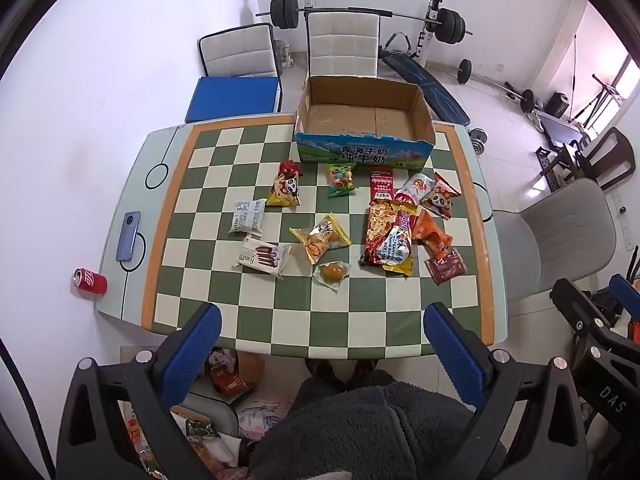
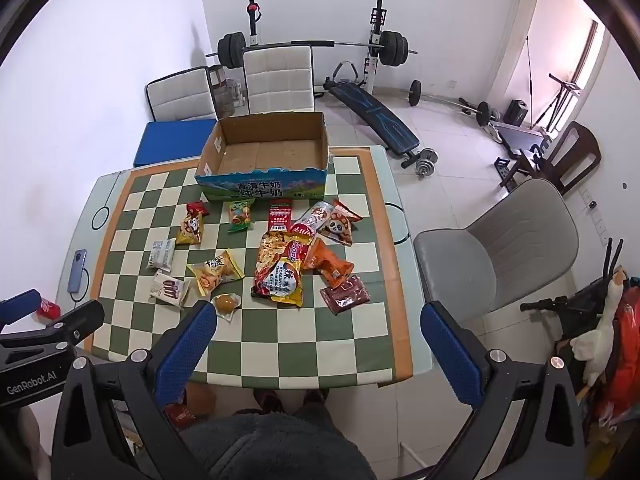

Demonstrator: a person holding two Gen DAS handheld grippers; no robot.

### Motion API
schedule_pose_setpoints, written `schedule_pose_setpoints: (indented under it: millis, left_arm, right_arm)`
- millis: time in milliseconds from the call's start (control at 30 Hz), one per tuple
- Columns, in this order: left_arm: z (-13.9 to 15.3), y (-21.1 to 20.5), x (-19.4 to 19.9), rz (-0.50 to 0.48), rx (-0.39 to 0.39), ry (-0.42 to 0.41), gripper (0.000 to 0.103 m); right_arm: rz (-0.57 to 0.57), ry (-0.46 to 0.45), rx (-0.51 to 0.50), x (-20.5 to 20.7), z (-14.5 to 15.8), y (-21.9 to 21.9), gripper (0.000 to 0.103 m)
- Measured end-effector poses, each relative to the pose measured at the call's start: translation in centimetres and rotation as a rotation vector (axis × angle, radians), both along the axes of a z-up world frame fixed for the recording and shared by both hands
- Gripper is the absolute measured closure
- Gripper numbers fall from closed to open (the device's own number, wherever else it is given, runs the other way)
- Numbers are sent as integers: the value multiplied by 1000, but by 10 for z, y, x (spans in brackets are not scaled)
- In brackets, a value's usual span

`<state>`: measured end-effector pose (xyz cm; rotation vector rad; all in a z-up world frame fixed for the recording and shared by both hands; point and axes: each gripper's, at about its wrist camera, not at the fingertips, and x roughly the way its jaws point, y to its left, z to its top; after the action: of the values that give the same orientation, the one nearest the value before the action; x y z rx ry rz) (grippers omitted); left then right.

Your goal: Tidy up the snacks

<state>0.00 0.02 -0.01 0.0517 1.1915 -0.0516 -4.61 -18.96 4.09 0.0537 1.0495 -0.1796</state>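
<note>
No snack has been picked yet. The left gripper and right gripper are held wide apart, empty, above the near table edge. The snacks lie scattered before the empty cardboard box at the far side; one packet must be approached first.

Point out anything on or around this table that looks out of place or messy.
The red soda can lies on its side on the floor left of the table, a phone sits at the table's left edge, and several snack packets overlap in a heap on the right. The cardboard box is empty.
</note>
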Motion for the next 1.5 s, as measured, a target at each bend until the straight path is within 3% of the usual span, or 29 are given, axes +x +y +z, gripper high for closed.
schedule_pose_setpoints:
  millis: [533,1500]
  left_arm:
    - [-1,-15,-9,-6,6,-5,0]
    - [-3,-1,10,-11,-8,18,0]
  right_arm:
    - [1,15,7,1,-6,0,0]
    - [1,29,14,4,-5,-2,0]
